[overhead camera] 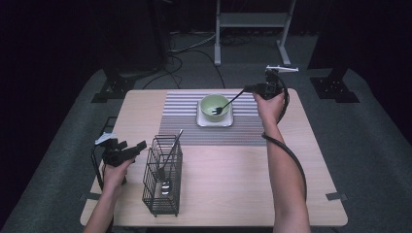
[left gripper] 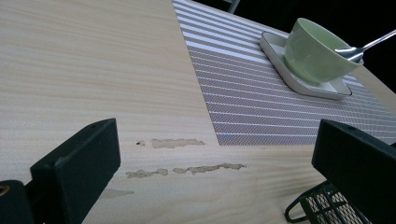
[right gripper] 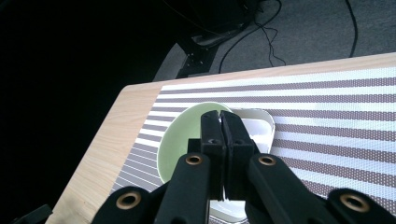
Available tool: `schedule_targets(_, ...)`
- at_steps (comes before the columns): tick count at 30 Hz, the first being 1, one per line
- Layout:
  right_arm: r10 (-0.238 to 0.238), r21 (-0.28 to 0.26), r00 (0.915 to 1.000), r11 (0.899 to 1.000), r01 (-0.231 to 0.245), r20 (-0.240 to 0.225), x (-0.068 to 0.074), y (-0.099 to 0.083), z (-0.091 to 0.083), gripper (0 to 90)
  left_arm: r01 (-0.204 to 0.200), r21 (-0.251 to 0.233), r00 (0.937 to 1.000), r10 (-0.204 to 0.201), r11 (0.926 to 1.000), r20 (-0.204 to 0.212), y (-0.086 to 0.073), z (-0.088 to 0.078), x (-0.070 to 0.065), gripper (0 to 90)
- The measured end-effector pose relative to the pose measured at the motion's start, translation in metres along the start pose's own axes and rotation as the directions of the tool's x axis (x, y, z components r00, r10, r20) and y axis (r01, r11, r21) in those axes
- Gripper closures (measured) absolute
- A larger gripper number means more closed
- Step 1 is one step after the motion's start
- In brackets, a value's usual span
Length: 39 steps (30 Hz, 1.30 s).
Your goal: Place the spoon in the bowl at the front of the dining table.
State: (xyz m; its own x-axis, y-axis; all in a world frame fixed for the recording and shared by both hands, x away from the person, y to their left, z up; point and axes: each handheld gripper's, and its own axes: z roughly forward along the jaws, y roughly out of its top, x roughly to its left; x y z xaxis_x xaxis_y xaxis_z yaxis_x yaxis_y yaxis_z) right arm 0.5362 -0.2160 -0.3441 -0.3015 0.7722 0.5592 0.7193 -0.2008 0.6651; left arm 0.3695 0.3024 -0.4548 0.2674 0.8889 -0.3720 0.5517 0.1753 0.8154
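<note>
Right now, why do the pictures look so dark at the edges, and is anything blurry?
High view: light falls on the table while the surrounding room goes black. Left gripper view: its near black fingers look soft, the green bowl sharper. Right gripper view: the left side is dark; the striped mat is bright.

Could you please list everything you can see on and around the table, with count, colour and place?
table: one, light wood, centre of the high view.
placemat: one, grey and white stripes, far half of the table.
dish: one, white, square, on the placemat.
bowl: one, pale green, on the dish.
fork: one, silver head with dark handle, head over the bowl, held by the right gripper.
wire basket: one, black, near left part of the table.
utensils: silver, standing in the basket; count unclear.
frame: one, pale grey, on the floor behind.
left gripper: black, jaws open, beside the basket.
right gripper: black, jaws shut on the fork.
</note>
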Motion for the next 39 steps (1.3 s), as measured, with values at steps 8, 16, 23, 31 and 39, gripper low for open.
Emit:
schedule_targets(8, 0.017, 0.008, 0.9998, 1.0, -0.017, 0.006, -0.004, -0.005, 0.006, 88.8, 0.0, -0.002, 1.0, 0.0, 1.0, 0.0, 0.0, 0.0, 0.001, 0.0)
schedule_targets(16, 0.019, 0.03, 0.9998, 0.999, -0.019, 0.01, -0.008, -0.011, 0.013, 88.5, 0.003, 0.0, 1.0, -0.003, 1.0, 0.001, 0.0, 0.0, 0.0, 0.0)
schedule_targets(23, 0.024, 0.044, 0.9996, 0.999, -0.025, 0.013, -0.012, -0.014, 0.019, 87.8, 0.005, 0.002, 1.0, -0.005, 1.0, 0.0, 0.0, 0.001, 0.001, 0.0)
schedule_targets(31, 0.02, 0.059, 0.9996, 0.998, -0.021, 0.022, -0.015, -0.017, 0.025, 87.7, 0.005, 0.002, 1.0, -0.005, 1.0, -0.005, -0.001, 0.001, 0.0, 0.0)
schedule_targets(39, 0.023, 0.07, 0.9994, 0.997, -0.025, 0.026, -0.019, -0.02, 0.027, 84.8, 0.005, -0.004, 0.9999, -0.005, 1.0, -0.009, -0.001, -0.001, 0.002, 0.0)
